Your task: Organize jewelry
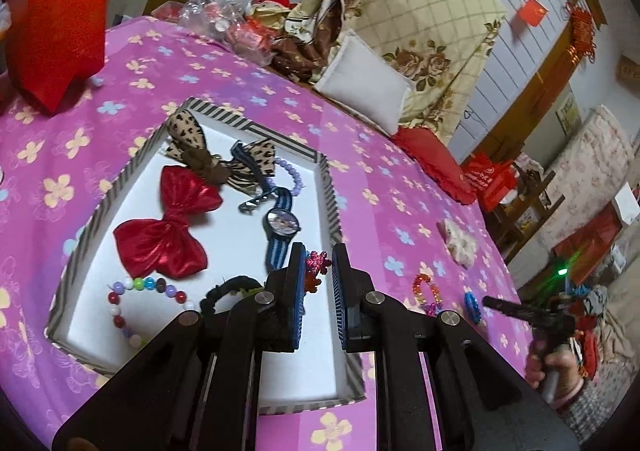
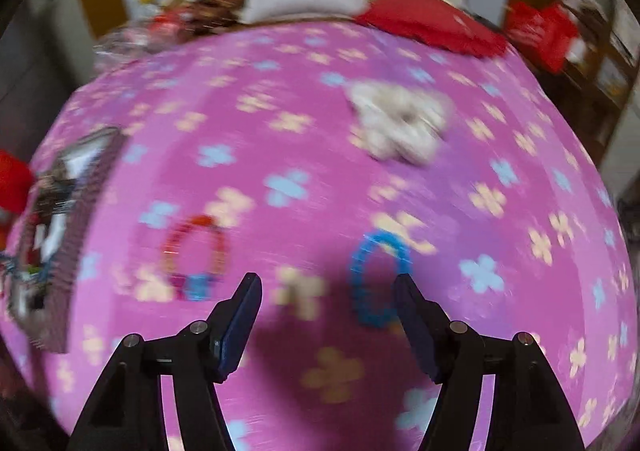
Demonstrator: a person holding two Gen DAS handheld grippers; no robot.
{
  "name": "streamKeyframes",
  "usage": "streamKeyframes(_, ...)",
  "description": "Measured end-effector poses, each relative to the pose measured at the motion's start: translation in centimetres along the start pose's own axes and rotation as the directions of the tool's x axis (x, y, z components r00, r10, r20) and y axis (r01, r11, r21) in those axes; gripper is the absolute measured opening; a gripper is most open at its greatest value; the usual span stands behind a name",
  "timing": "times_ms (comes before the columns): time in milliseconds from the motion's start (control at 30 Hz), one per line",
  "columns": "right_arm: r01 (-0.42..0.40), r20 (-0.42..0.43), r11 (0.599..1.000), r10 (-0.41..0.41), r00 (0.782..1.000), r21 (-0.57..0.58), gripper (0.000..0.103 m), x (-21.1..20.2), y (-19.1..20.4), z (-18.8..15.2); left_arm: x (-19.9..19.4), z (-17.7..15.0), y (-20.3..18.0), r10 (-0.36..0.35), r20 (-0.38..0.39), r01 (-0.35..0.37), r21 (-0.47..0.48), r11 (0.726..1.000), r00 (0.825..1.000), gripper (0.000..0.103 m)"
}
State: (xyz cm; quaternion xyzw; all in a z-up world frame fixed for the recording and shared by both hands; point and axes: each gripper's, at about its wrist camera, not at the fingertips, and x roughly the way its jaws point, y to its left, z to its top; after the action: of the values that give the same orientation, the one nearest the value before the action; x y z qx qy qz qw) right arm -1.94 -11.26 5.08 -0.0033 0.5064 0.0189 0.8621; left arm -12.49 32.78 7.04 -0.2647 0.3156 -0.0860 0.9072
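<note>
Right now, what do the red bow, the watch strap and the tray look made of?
Red bow: fabric with a metallic foil sheen, judging by its crinkled, glinting folds.
Watch strap: seemingly woven textile, matte, with blue and dark stripes; plastic can't be ruled out.
Tray: probably cardboard, with thin striped printed walls and a matte white inside.

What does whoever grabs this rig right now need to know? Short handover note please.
Left gripper: over the striped box, fingers narrowed around a small snowflake charm; contact unclear.
Right gripper: open, holding nothing, low over the pink cloth, close to the blue ring bracelet. This view is blurred.
In the box: red bow, leopard bow, watch, two bead bracelets, black hair tie.
Left on the cloth: blue ring bracelet, red-orange bracelet, white fluffy scrunchie.
Next, probably: release the charm into the box, then pick up the blue bracelet.
</note>
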Motion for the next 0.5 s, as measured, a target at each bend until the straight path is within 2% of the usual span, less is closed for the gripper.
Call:
streamKeyframes(33,0.002,-0.007,1.000,-0.002,1.000,0.007,0.055,0.5,-0.4,0.0,0.1,0.0,-0.1,0.005,-0.001,-0.005,0.003,1.000,1.000,0.012)
streamKeyframes(100,0.006,-0.022,1.000,-0.006,1.000,0.000,0.050,1.7,-0.6,0.0,0.3,-0.1,-0.1,0.010,-0.007,-0.010,0.002,1.000,1.000,0.012)
streamKeyframes(200,0.040,-0.018,0.999,-0.040,0.999,-0.030,0.046,2.7,-0.1,0.0,0.5,0.0,0.1,0.015,-0.012,-0.015,-0.009,1.000,1.000,0.012)
streamKeyframes(267,0.028,-0.037,0.999,-0.029,0.999,-0.024,0.031,3.4,-0.4,-0.1,0.5,0.0,0.1,0.020,-0.014,-0.020,-0.012,1.000,1.000,0.012)
streamKeyframes(300,0.022,-0.037,1.000,-0.023,0.999,-0.016,0.016,3.4,-0.4,0.0,0.5,0.1,0.2,0.022,-0.014,-0.023,-0.012,1.000,1.000,0.012)
streamKeyframes(333,0.035,-0.039,0.999,-0.036,0.999,-0.025,0.008,3.3,-0.3,0.0,0.4,0.0,0.2,0.024,-0.014,-0.024,-0.014,1.000,1.000,0.012)
streamKeyframes(500,-0.010,-0.032,0.999,0.009,0.999,-0.039,0.008,1.7,1.3,-0.3,-0.1,0.2,0.9,0.026,-0.008,-0.027,-0.041,0.999,1.000,0.012)
